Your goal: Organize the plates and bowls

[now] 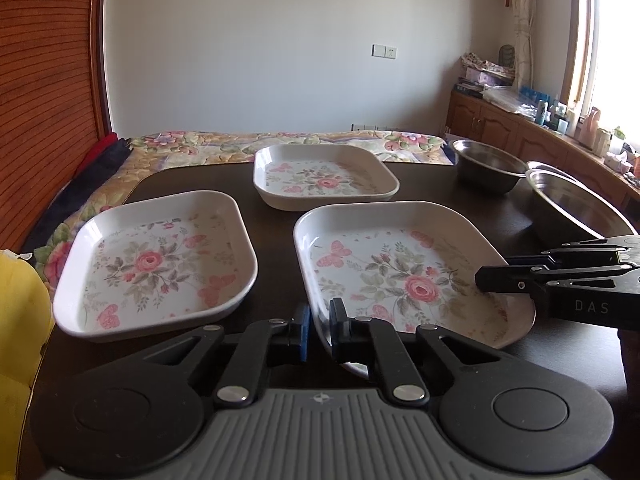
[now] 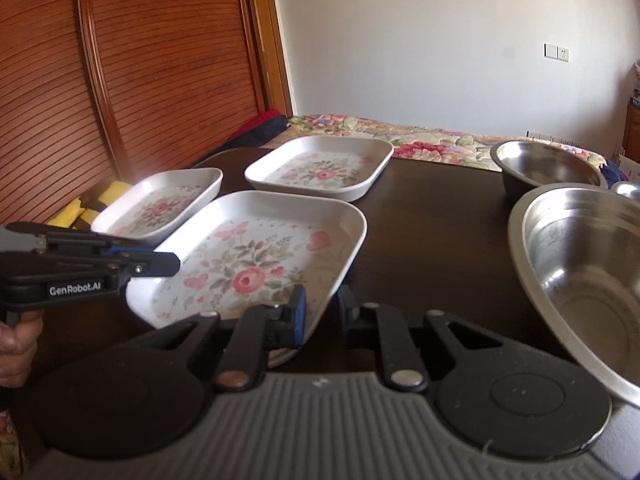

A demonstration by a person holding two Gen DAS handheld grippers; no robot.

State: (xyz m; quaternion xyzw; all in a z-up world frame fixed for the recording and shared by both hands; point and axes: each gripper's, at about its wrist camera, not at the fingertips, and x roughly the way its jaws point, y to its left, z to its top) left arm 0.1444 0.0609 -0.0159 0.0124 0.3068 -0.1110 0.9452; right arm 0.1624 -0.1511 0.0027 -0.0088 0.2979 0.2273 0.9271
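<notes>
1. Three white square floral-printed plates with raised rims are set on a dark brown desk [image 1: 272, 224]: a near plate [image 1: 404, 272], a left plate [image 1: 156, 264] and a far plate [image 1: 324, 178], each apart from the others.
2. The near plate's left front rim is clamped by the left tongs [image 1: 320, 326]; the rim is seen between the blue-padded fingers [image 1: 305, 332].
3. The same plate's right front rim is gripped by the right tongs [image 2: 322, 314], with the rim wedged between the two fingers.
4. In the right wrist view, the left tongs are seen from the side at the plate's left edge, held by a hand [image 2: 16, 346].
5. Round stainless steel bowls are placed at the desk's right side: a near large bowl [image 2: 580, 280] and a farther smaller bowl [image 2: 548, 170], well apart from the plates.
6. A bed with a floral quilt [image 1: 280, 142] is seen behind the desk, beside a slatted wooden wardrobe door [image 2: 120, 80].
</notes>
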